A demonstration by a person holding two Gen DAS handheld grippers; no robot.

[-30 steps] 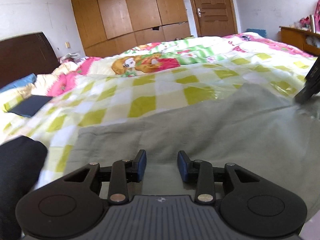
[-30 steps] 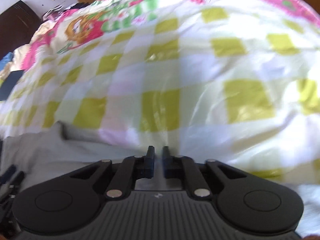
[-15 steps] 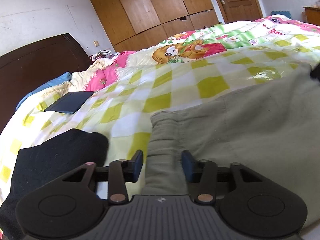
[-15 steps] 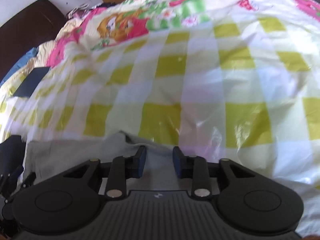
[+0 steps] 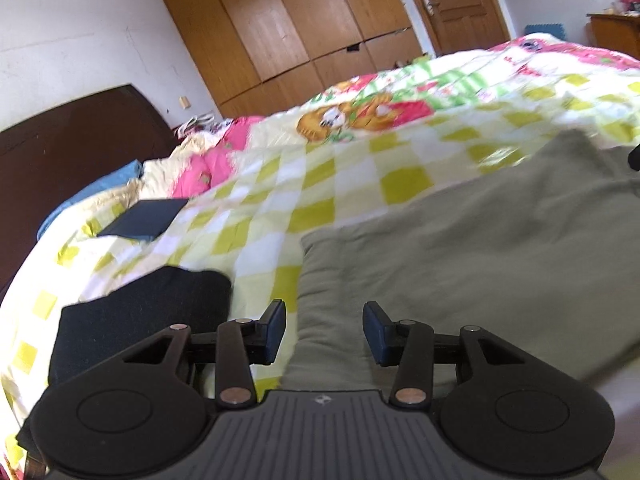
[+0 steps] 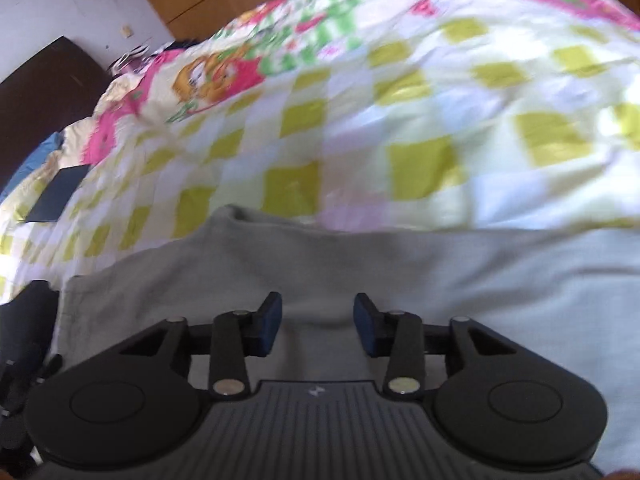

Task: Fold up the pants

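The grey-green pants (image 5: 472,248) lay spread on the checked quilt (image 5: 320,200) of the bed, at its near side, with their folded edge running just beside a black garment (image 5: 140,312) that sat on the quilt to their left. A dark flat item (image 5: 144,220) rested on the quilt farther back from the black garment, toward the dark headboard (image 5: 68,152). The left gripper (image 5: 324,330) hung over the pants' left edge with its jaws apart; cloth showed below the gap but neither pad pressed on it. The right gripper (image 6: 316,326) hovered above the middle of the pants, and its jaws had just been opening, with nothing clamped between them. Judging from the doubled edge and the compact, flat shape, at least one fold seemed already laid and both tools had let go. What remained, as far as could be judged, was a further fold to make the bundle smaller; the pants' far right end ran out of view.
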